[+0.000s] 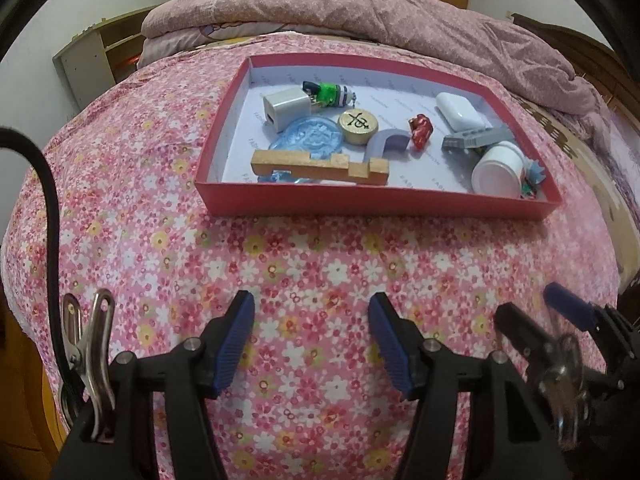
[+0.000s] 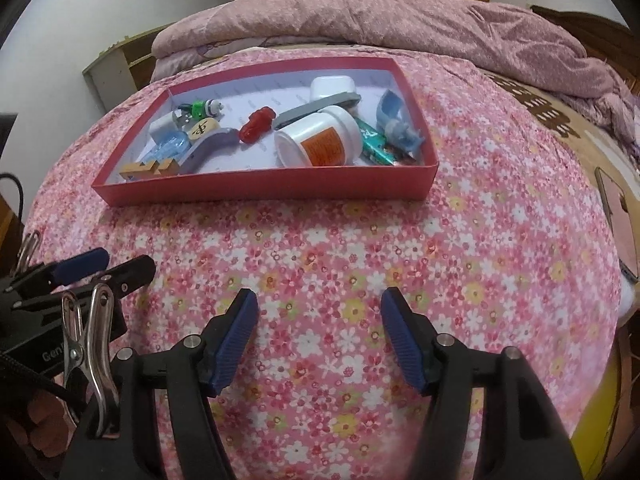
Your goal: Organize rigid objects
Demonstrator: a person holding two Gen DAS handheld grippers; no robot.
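A shallow red box (image 1: 360, 202) (image 2: 256, 190) lies on the flowered bedspread and holds several small items: a white charger (image 1: 282, 110), a wooden notched block (image 1: 320, 166), a round chess piece (image 1: 357, 122), a red toy (image 1: 420, 130) (image 2: 256, 124), a white jar (image 1: 498, 168) (image 2: 320, 142), a white earbud case (image 1: 458, 110) and a blue trinket (image 2: 396, 126). My left gripper (image 1: 311, 308) hovers open over bare bedspread in front of the box, nothing between its blue pads. My right gripper (image 2: 318, 304) is likewise open and empty, short of the box.
A folded pink quilt (image 1: 360, 12) (image 2: 380, 16) lies behind the box. The right gripper's fingers (image 1: 568, 308) show at the left view's lower right; the left gripper's fingers (image 2: 84, 264) show at the right view's left. A phone (image 2: 618, 216) lies near the bed's right edge.
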